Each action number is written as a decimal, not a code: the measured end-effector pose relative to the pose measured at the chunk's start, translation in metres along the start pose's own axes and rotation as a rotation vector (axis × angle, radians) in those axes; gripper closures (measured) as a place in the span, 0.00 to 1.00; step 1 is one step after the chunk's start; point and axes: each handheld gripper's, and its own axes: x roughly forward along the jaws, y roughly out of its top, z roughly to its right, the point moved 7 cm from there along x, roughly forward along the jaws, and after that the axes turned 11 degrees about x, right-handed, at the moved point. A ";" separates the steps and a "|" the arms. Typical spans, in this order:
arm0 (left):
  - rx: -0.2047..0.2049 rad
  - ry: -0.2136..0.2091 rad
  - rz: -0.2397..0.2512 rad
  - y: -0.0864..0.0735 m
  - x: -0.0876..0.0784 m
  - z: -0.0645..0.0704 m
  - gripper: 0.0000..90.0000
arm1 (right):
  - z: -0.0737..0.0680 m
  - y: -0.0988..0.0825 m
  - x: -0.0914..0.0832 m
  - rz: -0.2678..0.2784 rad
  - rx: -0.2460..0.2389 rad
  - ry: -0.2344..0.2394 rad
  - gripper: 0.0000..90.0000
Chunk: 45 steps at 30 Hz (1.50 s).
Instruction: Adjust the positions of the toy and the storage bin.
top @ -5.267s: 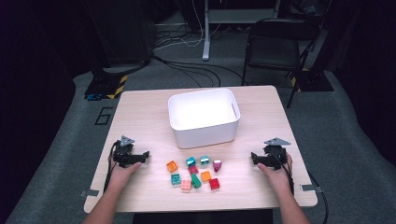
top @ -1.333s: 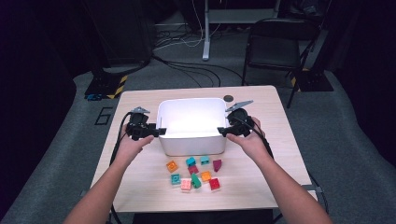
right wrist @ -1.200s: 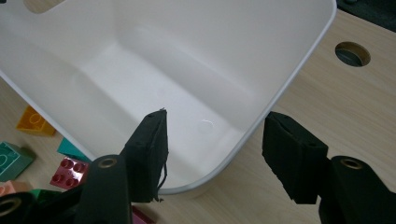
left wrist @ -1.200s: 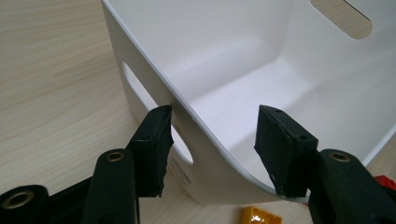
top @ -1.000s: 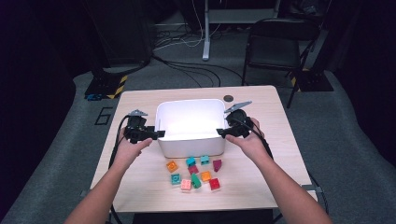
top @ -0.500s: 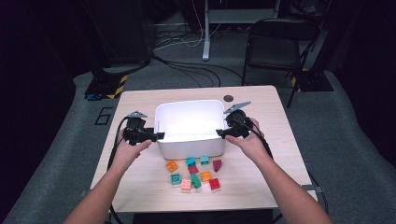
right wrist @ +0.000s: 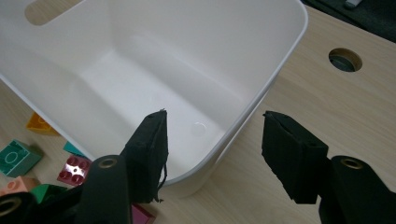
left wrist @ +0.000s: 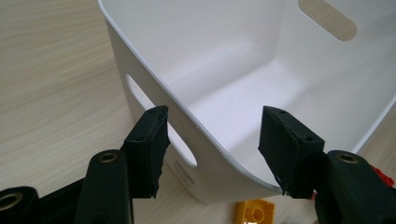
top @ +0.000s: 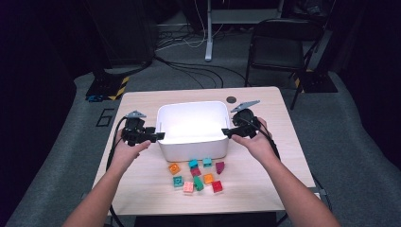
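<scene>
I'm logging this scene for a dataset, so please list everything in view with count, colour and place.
bin: one, white, empty, middle of the table, handle slots in its end walls
toy bricks: about nine, orange, teal, green, pink, red, maroon, clustered in front of the bin
table: one, light wood, a round cable hole at its far right
folding chair: one, black, beyond the table
cables: several, on the grey floor behind
left hand-held gripper: black, jaws open astride the bin's left wall, just been opening
right hand-held gripper: black, jaws open astride the bin's right wall
</scene>
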 end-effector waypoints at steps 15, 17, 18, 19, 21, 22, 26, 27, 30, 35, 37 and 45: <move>0.060 0.039 0.053 -0.001 -0.033 -0.002 0.48 | 0.002 -0.011 -0.038 0.043 -0.029 -0.011 0.47; 0.055 0.048 0.064 -0.005 -0.035 -0.002 0.47 | 0.000 -0.017 -0.044 0.057 -0.044 -0.015 0.48; 0.052 0.043 0.075 -0.009 -0.038 -0.002 0.48 | -0.001 -0.019 -0.046 0.068 -0.039 -0.011 0.48; 0.050 0.039 0.079 -0.011 -0.039 -0.002 0.48 | -0.003 -0.021 -0.048 0.073 -0.031 -0.005 0.48; 0.051 0.037 0.081 -0.013 -0.040 -0.003 0.48 | -0.005 -0.027 -0.050 0.070 -0.030 0.006 0.48; 0.046 0.044 0.086 -0.016 -0.043 -0.004 0.48 | -0.007 -0.030 -0.051 0.069 -0.029 0.004 0.49; 0.036 0.050 0.102 -0.021 -0.048 -0.005 0.49 | -0.009 -0.038 -0.053 0.077 -0.027 -0.012 0.51; 0.033 0.050 0.105 -0.022 -0.050 -0.004 0.49 | -0.010 -0.041 -0.053 0.078 -0.035 -0.019 0.52; 0.025 0.055 0.108 -0.022 -0.057 -0.005 0.49 | -0.013 -0.050 -0.054 0.075 -0.034 -0.030 0.53; 0.002 0.065 0.115 -0.021 -0.067 -0.006 0.48 | -0.015 -0.058 -0.047 0.046 -0.011 -0.034 0.54; 0.013 0.065 0.102 -0.020 -0.070 -0.004 0.48 | -0.016 -0.065 -0.039 0.015 -0.002 -0.025 0.55; 0.005 0.062 0.098 -0.023 -0.066 -0.007 0.47 | -0.025 -0.079 -0.024 0.017 -0.010 -0.021 0.58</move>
